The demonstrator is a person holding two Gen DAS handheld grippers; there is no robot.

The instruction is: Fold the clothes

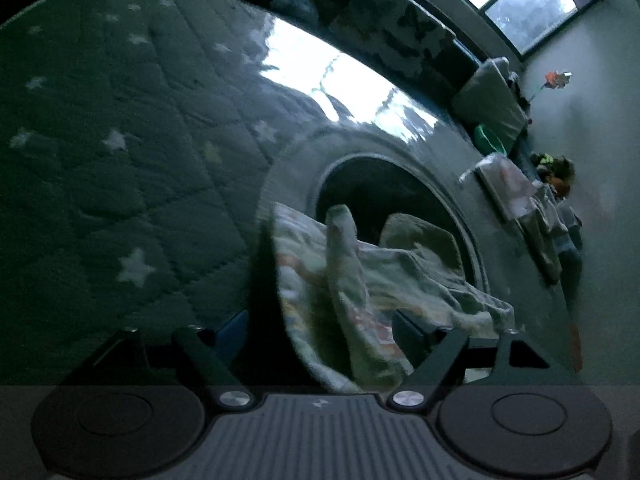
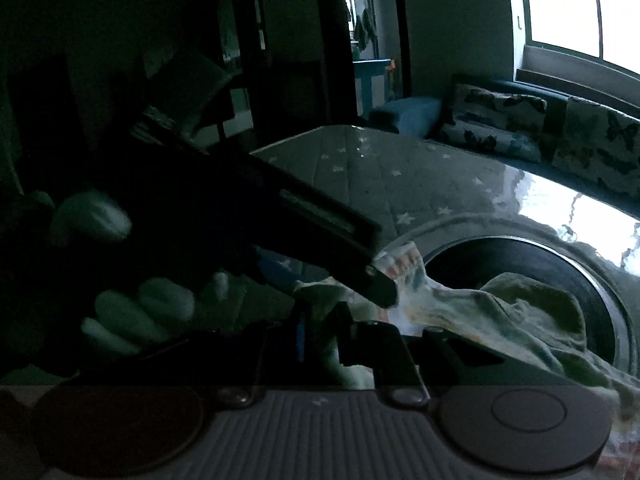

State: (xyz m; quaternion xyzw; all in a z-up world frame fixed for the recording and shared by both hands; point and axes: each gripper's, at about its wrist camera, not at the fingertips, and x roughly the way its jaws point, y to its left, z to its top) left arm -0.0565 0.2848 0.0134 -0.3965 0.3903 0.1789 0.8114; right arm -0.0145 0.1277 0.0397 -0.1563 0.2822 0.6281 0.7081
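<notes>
A pale printed garment hangs crumpled over the rim of a round dark tub. In the left wrist view it runs down between the wide-spread fingers of my left gripper, which is open around it. The right wrist view shows the same garment trailing from the tub toward my right gripper. Its fingers stand close together on a fold of the cloth. The left gripper reaches in from the upper left, held by a gloved hand. The room is very dim.
The tub stands on a glossy table beside a star-patterned quilted mat. A sofa with butterfly cushions runs under a bright window. More clothes and toys lie along the sofa's far end. A dark doorway opens behind.
</notes>
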